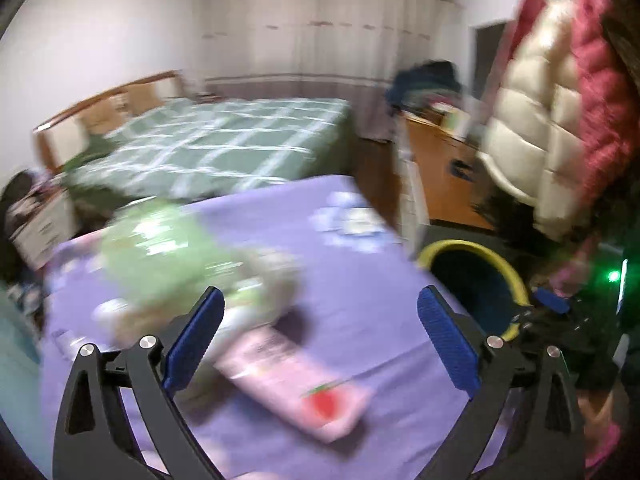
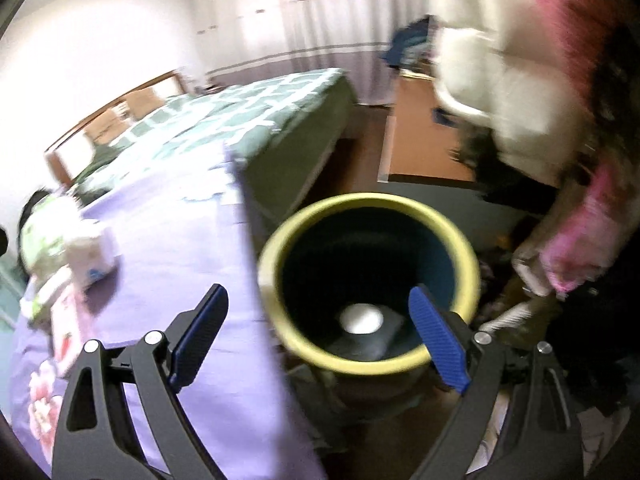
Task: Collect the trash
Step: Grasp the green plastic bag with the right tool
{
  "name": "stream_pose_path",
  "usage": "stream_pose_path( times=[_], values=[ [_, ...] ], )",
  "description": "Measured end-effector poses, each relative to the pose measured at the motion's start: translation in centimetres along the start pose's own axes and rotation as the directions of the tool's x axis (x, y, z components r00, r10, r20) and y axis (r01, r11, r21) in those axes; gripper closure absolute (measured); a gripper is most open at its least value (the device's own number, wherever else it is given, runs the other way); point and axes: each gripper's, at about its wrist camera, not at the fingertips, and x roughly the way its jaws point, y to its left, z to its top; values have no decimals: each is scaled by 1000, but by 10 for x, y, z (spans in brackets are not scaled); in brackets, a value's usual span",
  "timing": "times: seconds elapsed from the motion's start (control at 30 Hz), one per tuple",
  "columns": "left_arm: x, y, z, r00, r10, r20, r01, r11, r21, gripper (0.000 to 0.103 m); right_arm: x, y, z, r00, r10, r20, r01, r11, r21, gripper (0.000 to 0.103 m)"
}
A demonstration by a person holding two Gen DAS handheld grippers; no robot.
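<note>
Everything is motion-blurred. On the purple sheet [image 1: 360, 300] lie a green plastic bag [image 1: 160, 256], a pink carton with a strawberry picture [image 1: 296, 380] and pale wrappers [image 1: 352, 220]. My left gripper [image 1: 320, 340] hangs open above the carton and holds nothing. To the right of the sheet stands a dark bin with a yellow rim [image 1: 500, 264]. My right gripper [image 2: 316, 336] is open and empty over the near left side of the bin's yellow rim [image 2: 368, 204]. A white crumpled lump [image 2: 360, 318] lies at the bin's bottom. The green bag [image 2: 44, 232] and pink carton [image 2: 68, 324] show far left.
A bed with a green plaid cover [image 1: 224, 140] stands behind the purple sheet. A wooden desk [image 1: 440, 152] with clutter is at the back right. A person in a cream and pink puffy jacket [image 1: 560, 100] stands close on the right, beside the bin.
</note>
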Motion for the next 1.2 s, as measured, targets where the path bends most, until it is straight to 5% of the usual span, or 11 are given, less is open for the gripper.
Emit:
stream_pose_path(
  times=[0.23,0.57,0.77,1.03,1.1,1.2],
  values=[
    [-66,120,-43,965,259,35,-253,959,-126,7,1,110,12,986,164,-1,-162,976,-145,16],
    [-81,193,-71,948,319,26,-306,927,-217,7,6,258,27,932,362,-36,-350,866,-356,16],
    [-72,195,-72,948,317,10,-307,924,-227,7,33,334,31,940,333,-70,-325,819,-473,16],
    [-61,200,-77,950,311,-8,-303,922,-241,7,69,368,21,977,202,-66,-204,801,-563,10],
    [-59,201,-77,952,306,-12,-300,923,-240,7,72,367,19,980,189,-66,-193,801,-567,16],
    [-57,201,-78,954,299,-15,-293,926,-239,7,74,363,19,974,208,-91,-223,801,-555,40]
  ],
)
